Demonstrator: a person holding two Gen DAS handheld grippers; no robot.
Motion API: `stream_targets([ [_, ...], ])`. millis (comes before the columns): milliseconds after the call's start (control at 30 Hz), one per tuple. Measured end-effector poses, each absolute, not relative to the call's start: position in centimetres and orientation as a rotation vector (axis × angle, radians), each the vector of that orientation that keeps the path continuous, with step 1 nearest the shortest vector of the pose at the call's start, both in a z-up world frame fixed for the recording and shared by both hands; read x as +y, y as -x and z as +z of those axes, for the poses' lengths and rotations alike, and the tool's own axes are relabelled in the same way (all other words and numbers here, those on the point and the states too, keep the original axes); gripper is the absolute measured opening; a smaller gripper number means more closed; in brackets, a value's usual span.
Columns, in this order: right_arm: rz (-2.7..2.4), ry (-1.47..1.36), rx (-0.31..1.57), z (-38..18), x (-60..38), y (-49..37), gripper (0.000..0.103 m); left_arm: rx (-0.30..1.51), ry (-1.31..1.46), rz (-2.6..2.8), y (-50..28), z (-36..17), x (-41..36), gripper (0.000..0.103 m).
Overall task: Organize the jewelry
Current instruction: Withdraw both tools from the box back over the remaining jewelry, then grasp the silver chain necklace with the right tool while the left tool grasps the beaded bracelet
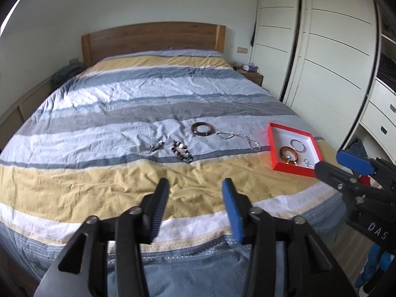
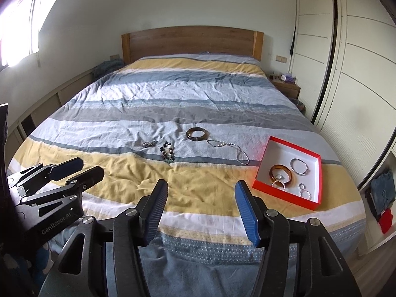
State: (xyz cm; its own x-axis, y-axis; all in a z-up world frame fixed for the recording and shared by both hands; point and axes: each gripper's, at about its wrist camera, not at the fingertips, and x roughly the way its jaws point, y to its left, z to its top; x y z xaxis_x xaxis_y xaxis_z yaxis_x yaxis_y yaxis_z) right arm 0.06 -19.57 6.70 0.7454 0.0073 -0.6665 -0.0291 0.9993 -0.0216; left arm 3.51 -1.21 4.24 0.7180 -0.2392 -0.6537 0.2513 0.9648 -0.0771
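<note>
Four loose pieces lie on the bed point(image 2: 123, 113): dark bangle point(image 2: 196, 133), silver chain point(image 2: 230, 148) running lengthwise toward the red box point(image 2: 262, 175), beaded cluster point(image 2: 167, 154), small clasp piece point(image 2: 149, 144). Left hand-held gripper point(image 1: 195, 188) and right hand-held gripper point(image 2: 201, 188) both have jaws apart, empty, over the yellow stripe.

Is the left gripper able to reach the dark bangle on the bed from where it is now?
Probably yes. The left gripper is open and empty, and only bare bedspread lies between it and the dark bangle; the beaded bracelet sits slightly aside.
</note>
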Motion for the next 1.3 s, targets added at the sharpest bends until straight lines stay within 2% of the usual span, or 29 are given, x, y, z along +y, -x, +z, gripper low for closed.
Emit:
stream_targets([
  [233, 0.036, 0.035, 0.791, 3.7, -21.4, -6.2, 0.061, 0.795, 0.028, -0.210, -9.4, 1.0, -0.2, 0.052],
  [433, 0.043, 0.068, 0.854, -0.3, -24.4, -15.4, 0.062, 0.846, 0.105, -0.195, -16.5, -2.4, -0.3, 0.053],
  [800, 0.061, 0.068, 1.057, -10.2, -29.3, -32.2, 0.065, 0.985, 0.130, -0.205, -28.3, -10.9, -4.5, 0.056],
  [967, 0.066, 0.071, 1.137, -13.3, -30.0, -35.1, 0.065, 1.035, 0.070, -0.150, -31.1, -14.8, -5.7, 0.056],
  [1133, 0.067, 0.048, 1.173, -15.1, -30.4, -36.0, 0.066, 1.007, 0.022, -0.129, -31.4, -16.1, -6.3, 0.057],
  [1167, 0.067, 0.043, 1.173, -15.1, -30.5, -35.9, 0.065, 1.002, 0.017, -0.127, -31.3, -16.2, -6.4, 0.057],
  [1233, 0.072, 0.030, 1.172, -15.2, -30.5, -35.8, 0.054, 0.995, 0.012, -0.128, -31.3, -16.1, -6.4, 0.054],
  [1267, 0.084, 0.020, 1.175, -15.3, -30.5, -35.6, 0.045, 0.990, 0.009, -0.131, -31.2, -16.1, -6.4, 0.050],
  [1300, 0.090, 0.016, 1.176, -15.3, -30.5, -35.4, 0.037, 0.986, 0.003, -0.132, -31.1, -16.0, -6.5, 0.037],
])
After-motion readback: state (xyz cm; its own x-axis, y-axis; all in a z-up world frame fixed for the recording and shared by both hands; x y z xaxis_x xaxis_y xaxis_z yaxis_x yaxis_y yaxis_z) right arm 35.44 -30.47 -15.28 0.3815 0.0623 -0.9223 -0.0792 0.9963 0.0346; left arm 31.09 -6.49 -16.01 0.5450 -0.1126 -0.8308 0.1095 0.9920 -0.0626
